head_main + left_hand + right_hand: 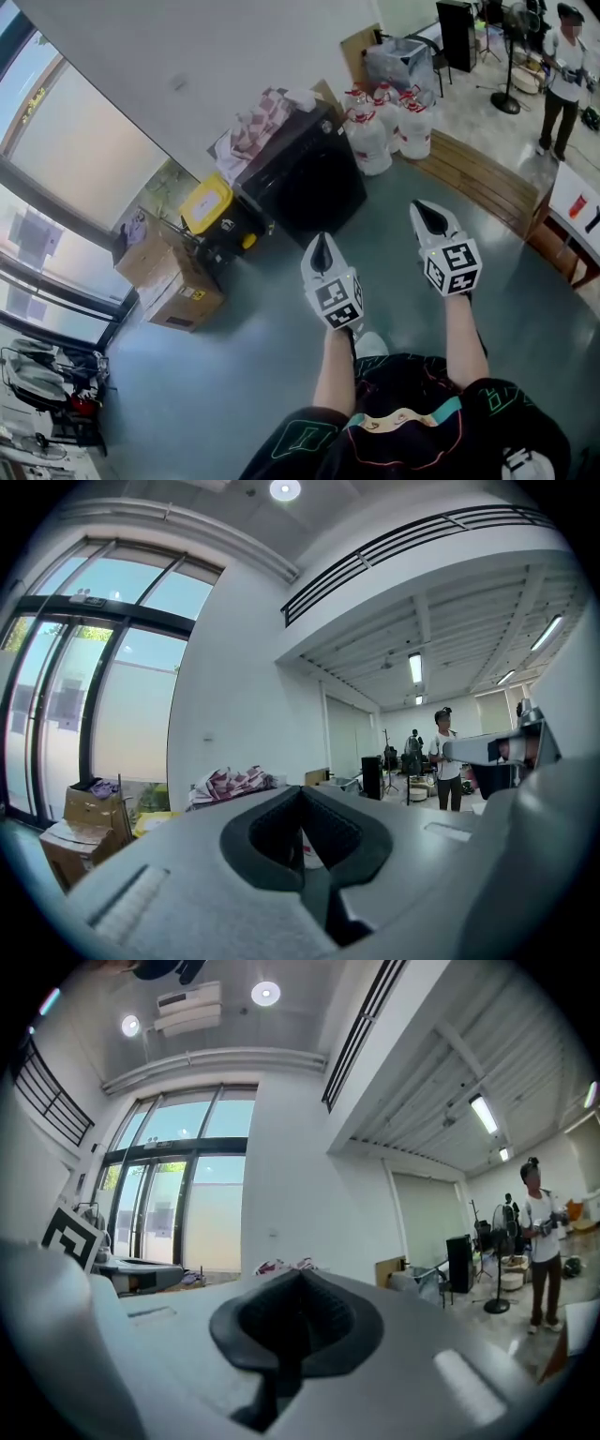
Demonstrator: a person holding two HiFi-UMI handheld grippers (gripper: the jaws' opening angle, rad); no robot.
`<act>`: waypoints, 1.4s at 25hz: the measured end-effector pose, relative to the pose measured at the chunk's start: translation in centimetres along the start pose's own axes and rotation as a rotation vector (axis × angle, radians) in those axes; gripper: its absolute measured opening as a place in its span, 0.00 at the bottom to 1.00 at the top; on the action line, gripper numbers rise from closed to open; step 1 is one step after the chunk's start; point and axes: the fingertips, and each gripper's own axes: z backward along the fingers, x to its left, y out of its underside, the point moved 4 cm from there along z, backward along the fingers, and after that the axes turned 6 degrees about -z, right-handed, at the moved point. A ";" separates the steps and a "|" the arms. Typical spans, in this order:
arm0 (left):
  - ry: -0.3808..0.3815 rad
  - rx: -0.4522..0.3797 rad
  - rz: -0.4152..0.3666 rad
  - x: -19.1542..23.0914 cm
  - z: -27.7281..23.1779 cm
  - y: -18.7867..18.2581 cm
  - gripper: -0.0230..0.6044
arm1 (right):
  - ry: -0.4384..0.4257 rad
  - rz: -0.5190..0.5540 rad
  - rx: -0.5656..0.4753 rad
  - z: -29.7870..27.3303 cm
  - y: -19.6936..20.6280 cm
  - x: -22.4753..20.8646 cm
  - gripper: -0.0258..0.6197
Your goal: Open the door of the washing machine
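The washing machine (305, 173) is a black box against the white wall, with a heap of checked cloth (253, 127) on its top; its door looks closed. In the head view both grippers are held level in front of the person, short of the machine. My left gripper (322, 242) points at its lower front, jaws together and empty. My right gripper (427, 208) is to the right of the machine, also shut and empty. In the left gripper view my left gripper (302, 794) hides the machine; only the cloth (230, 782) shows. The right gripper view shows my right gripper (300, 1279) shut, facing the wall.
A yellow-lidded bin (208, 204) and cardboard boxes (169, 277) stand left of the machine. Several water jugs (384, 122) stand to its right, beyond them a low wooden platform (483, 183). A person (565, 70) stands at the far right. Windows fill the left side.
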 end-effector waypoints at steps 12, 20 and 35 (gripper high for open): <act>0.024 0.092 0.088 4.2 -7.5 5.0 0.05 | -0.081 -0.179 0.046 -8.6 4.4 -0.3 0.04; 0.099 0.145 0.116 6.2 -17.7 7.4 0.05 | -0.025 -0.204 0.075 -17.2 6.4 -2.6 0.04; 0.073 0.169 0.216 15.0 -33.6 9.5 0.05 | 0.094 -0.094 0.081 -33.3 4.5 -4.0 0.04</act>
